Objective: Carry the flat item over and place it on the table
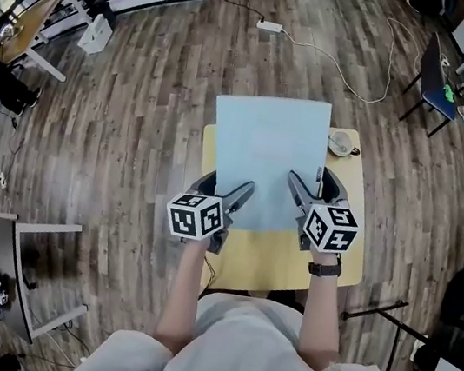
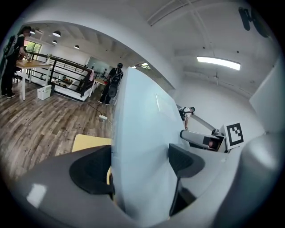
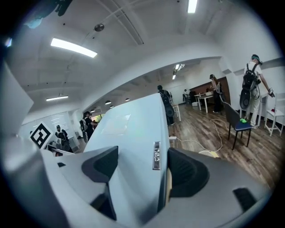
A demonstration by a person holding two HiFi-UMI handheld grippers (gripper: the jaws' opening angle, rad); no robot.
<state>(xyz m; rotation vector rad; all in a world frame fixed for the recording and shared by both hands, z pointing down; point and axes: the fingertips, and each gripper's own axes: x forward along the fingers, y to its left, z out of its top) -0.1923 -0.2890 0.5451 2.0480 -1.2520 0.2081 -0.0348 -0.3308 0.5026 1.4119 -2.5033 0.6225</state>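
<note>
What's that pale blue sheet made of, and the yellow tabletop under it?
The pale blue sheet is probably plastic or coated board: smooth, faintly glossy, catching reflections, flat with no sag. The yellow tabletop looks like matte painted or laminated wood: even colour, no grain visible.

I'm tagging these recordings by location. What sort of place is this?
Probably an open-plan office or lab: scattered desks on a wood-plank floor, a corded power strip lying on it, and strip lights overhead.

power strip (image 1: 269, 26) and chair (image 1: 433, 69) on floor (image 1: 137, 120)
</note>
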